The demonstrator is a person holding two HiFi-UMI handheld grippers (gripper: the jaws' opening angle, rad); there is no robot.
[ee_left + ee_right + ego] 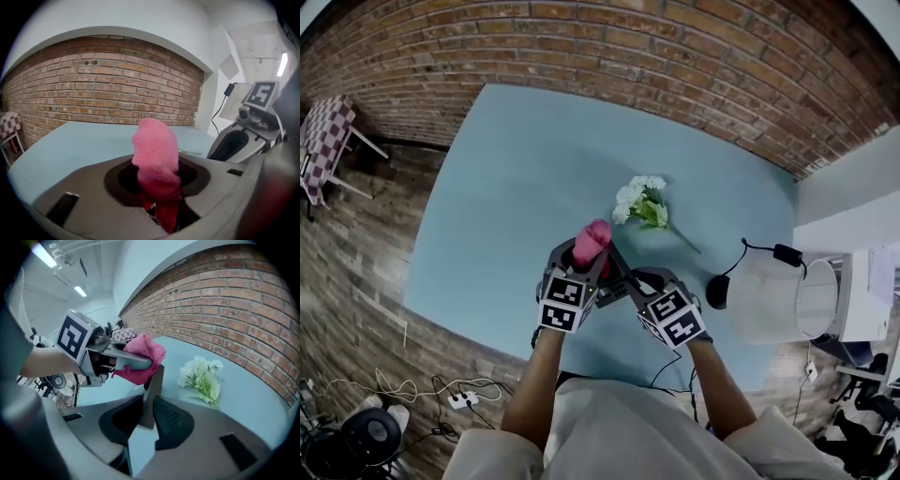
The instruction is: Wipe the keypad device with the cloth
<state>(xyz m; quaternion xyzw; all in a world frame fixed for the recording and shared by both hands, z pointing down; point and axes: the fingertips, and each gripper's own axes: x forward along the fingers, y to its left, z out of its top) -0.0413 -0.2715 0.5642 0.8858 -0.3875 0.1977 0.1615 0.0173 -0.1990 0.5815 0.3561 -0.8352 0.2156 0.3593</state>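
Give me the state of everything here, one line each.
left gripper: shut on the cloth
cloth: bunched, held up at the keypad device's top end
right gripper: jaws opening, keypad device between them
keypad device: upright, off the table
flowers: lying on the table

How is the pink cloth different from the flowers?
The cloth is pink and fuzzy; the flowers are white with green stems. The cloth is pinched in the left claw, held up; the flowers lie loose on the blue table. Both look soft.
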